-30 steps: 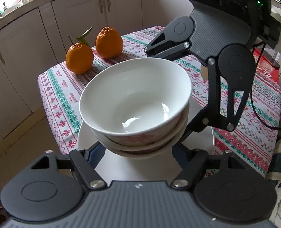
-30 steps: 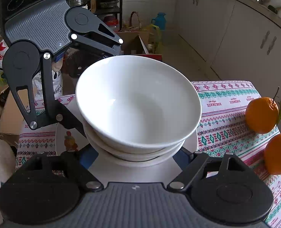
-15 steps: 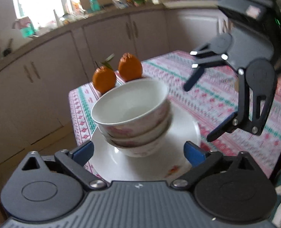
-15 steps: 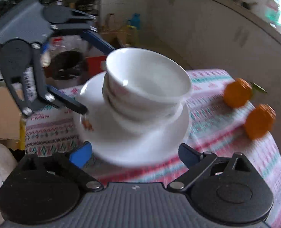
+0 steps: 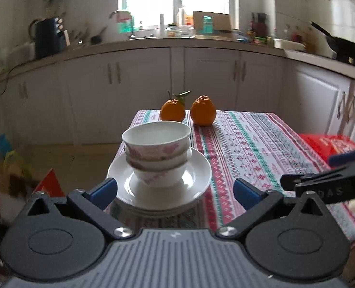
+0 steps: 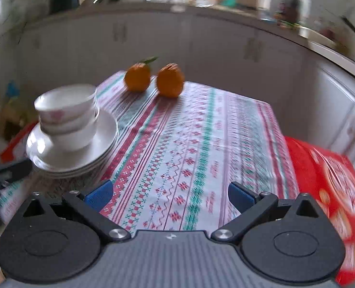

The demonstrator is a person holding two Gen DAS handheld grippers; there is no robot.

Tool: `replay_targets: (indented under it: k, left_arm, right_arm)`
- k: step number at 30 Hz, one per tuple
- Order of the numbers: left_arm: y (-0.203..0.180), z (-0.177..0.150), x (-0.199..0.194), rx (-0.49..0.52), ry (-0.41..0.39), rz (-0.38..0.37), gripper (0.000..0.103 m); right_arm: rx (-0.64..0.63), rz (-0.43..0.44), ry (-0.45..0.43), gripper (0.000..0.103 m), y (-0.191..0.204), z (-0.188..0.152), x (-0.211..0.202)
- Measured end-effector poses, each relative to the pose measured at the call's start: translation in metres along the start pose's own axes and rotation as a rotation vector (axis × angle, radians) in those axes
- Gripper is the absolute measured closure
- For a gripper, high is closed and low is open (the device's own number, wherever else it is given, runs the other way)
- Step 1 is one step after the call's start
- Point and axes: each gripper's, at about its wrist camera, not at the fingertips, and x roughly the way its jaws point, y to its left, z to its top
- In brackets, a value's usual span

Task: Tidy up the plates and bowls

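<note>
Kitchen desk (image 5: 249,144), patterned cloth: bowls (image 5: 157,153) stacked on plates (image 5: 196,184) at near-left corner. Left claw (image 5: 175,189) and right claw (image 6: 169,195) both released, empty. Stacking looks complete; next, confirm stack sits steady.

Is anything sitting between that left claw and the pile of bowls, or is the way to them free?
Nothing visible blocks it. The left gripper is open, and the stacked bowls on the plates sit straight ahead of it. The two oranges lie behind the stack, not in front.
</note>
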Motion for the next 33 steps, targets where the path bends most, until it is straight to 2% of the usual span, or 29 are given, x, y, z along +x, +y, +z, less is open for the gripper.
replay_targets:
  k: [3,6,11,22,33]
  left_arm:
    - [-0.007,-0.004,-0.012,-0.02,0.01,0.019,0.001]
    - [-0.008,-0.01,-0.03,-0.035,-0.005,0.007,0.001]
    - [-0.011,-0.012,-0.039,-0.052,-0.022,0.02,0.001]
    - [-0.011,-0.01,-0.041,-0.063,-0.041,0.077,0.001]
    - [-0.012,-0.01,-0.042,-0.064,-0.044,0.078,0.001]
  right_arm:
    - [0.02,-0.038,-0.051,0.0,0.0,-0.01,-0.025]
    - [0.013,-0.072,-0.088,0.0,0.005,-0.018,-0.041]
    - [0.034,-0.081,-0.123,0.0,0.005,-0.024,-0.057]
    - [0.04,-0.094,-0.152,0.0,0.013,-0.025,-0.059]
    - [0.044,-0.117,-0.161,0.0,0.014,-0.025,-0.061]
